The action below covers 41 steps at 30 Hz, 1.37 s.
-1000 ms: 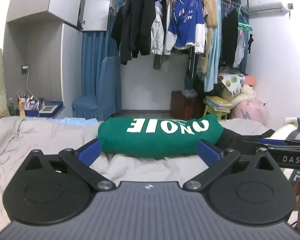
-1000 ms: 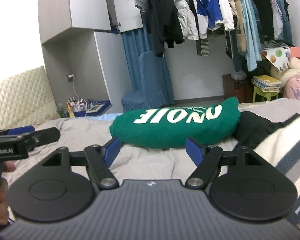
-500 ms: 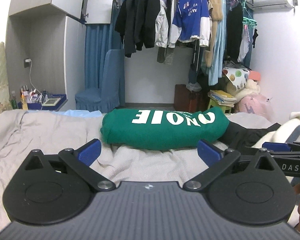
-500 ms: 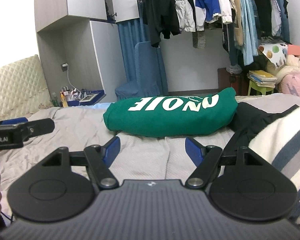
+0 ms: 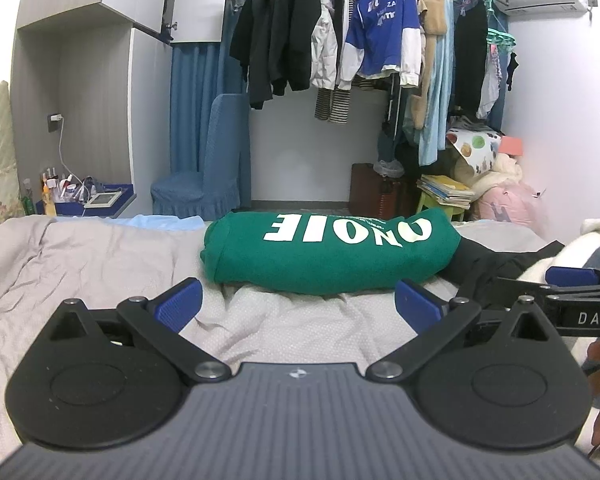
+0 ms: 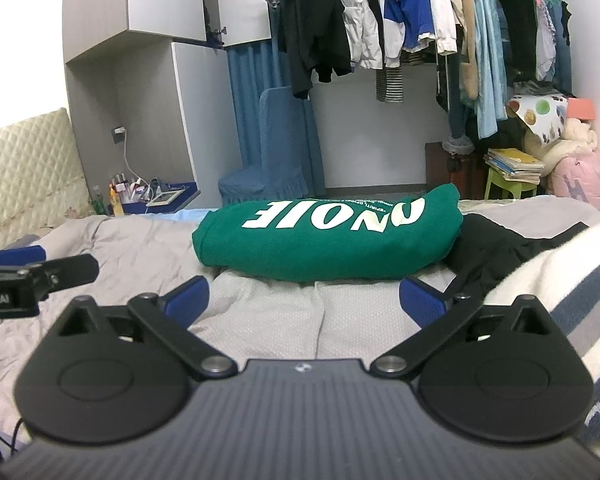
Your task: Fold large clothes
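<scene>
Here we are with the right gripper (image 6: 304, 298) low over the bed, and its blue-padded jaws have just been opening: they now stand wide apart with nothing between them but the pale dotted bedsheet (image 6: 260, 312). The left gripper (image 5: 298, 306) sits alongside, its blue pads equally spread over the same sheet, gripping nothing; it looks just as wide as it did a second ago. Beyond both, clear of the fingertips, lies the green sweatshirt with white lettering (image 5: 328, 252), folded into a compact thick bundle across the middle of the bed, its letters reading upside down from here. It has not shifted, though both cameras now sit a touch further back from it. Just to its right, touching its end, is a crumpled black garment (image 6: 500, 248), and nearer the right edge a white-and-grey striped fabric (image 6: 560, 280) heaped close to the right gripper. My read: the green piece looks finished and released, and that widening of the right jaws suggests readiness for the next item, most likely the black garment. The catch ahead is pulling it free without dragging the tidy green bundle out of shape.
</scene>
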### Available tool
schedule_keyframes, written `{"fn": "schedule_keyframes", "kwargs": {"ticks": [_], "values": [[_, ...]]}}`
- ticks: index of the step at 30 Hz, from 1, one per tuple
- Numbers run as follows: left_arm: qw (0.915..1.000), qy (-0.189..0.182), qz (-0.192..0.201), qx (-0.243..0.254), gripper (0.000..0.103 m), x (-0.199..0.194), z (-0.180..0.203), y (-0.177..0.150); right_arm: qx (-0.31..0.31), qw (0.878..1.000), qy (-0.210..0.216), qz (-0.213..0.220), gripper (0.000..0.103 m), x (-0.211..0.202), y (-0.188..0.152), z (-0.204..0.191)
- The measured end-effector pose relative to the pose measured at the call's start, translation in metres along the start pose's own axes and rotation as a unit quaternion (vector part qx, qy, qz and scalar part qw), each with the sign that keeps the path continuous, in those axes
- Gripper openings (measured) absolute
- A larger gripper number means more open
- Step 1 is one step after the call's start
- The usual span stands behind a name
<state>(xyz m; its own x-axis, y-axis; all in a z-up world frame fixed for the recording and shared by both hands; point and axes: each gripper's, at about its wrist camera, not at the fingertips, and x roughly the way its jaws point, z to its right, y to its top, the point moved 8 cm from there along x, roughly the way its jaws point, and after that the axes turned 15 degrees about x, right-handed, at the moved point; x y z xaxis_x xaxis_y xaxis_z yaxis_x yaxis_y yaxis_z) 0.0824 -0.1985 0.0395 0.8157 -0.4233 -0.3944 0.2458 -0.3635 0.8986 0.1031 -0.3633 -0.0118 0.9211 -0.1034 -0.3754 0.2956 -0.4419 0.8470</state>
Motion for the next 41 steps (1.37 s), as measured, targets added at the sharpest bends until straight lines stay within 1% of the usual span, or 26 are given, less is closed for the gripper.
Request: {"fn": "schedule_keyframes", "kwargs": {"ticks": [14, 18, 26, 41], "values": [[1.0000, -0.002, 0.002, -0.004, 0.103, 0.000, 0.003, -0.001, 0.000, 1.000, -0.001, -0.003, 0.103, 0.001, 0.000, 0.000], [0.9998, -0.016, 0.006, -0.008, 0.103, -0.002, 0.008, -0.001, 0.002, 1.000, 0.001, -0.007, 0.103, 0.000, 0.001, 0.000], [0.9999, -0.013, 0.009, -0.005, 0.103, -0.005, 0.011, -0.001, 0.000, 1.000, -0.005, 0.001, 0.103, -0.003, 0.000, -0.001], [0.9996, -0.015, 0.022, 0.001, 0.103, -0.024, 0.018, 0.004, -0.001, 1.000, -0.005, 0.010, 0.103, -0.018, -0.003, -0.004]]}}
